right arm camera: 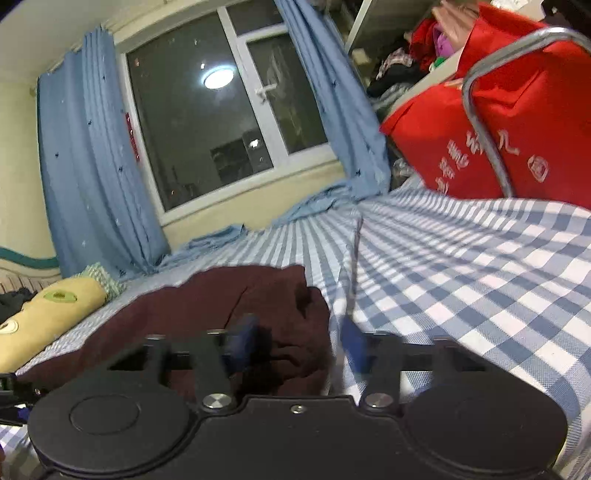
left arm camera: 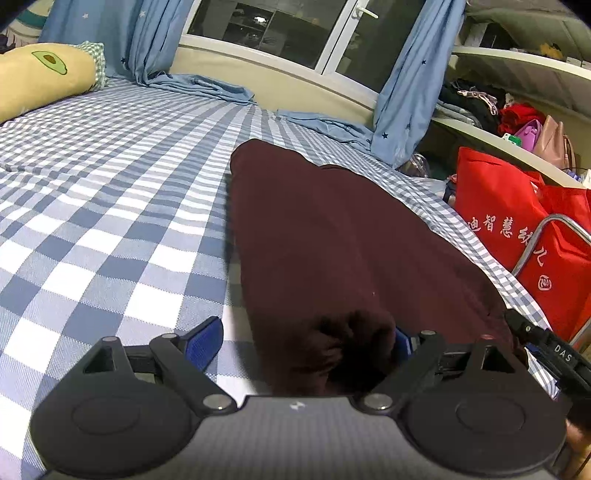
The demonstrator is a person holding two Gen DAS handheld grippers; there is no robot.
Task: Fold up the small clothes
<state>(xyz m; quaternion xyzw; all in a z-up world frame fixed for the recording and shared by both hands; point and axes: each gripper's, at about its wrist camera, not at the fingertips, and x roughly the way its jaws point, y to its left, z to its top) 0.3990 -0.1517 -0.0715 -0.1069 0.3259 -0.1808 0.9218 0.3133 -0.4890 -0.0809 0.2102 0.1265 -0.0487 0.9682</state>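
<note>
- The maroon garment (left arm camera: pixel 332 236) lies flat on the bed (left arm camera: pixel 110 221), stretching from the tongs toward the window (left arm camera: pixel 288 33); its far end stops short of the blue curtain hems (left arm camera: pixel 207 85) pooled below the window.
- It looks like soft, limp knit: light, not slippery, nothing fragile. It should drape and sag wherever it is unsupported, so one pinch alone would likely let the rest trail.
- The left tongs (left arm camera: pixel 306 343) stand spread at the garment's near end, with bunched cloth sitting between the blue pads (left arm camera: pixel 207 339); they are not pressed together on it. Whether the cloth touches a pad I cannot tell.
- The right tongs (right arm camera: pixel 295 343) are also spread, straddling the near corner of the garment (right arm camera: pixel 207 317), one pad over the cloth, the other over the checked sheet.
- Judgement: best hold is at the two near corners, pinching the hem edge, both layers if doubled, and keeping clear of the sheet, which is loose enough to be caught along with it.
- Lifting both corners evenly toward the window end should fold it cleanly.
</note>
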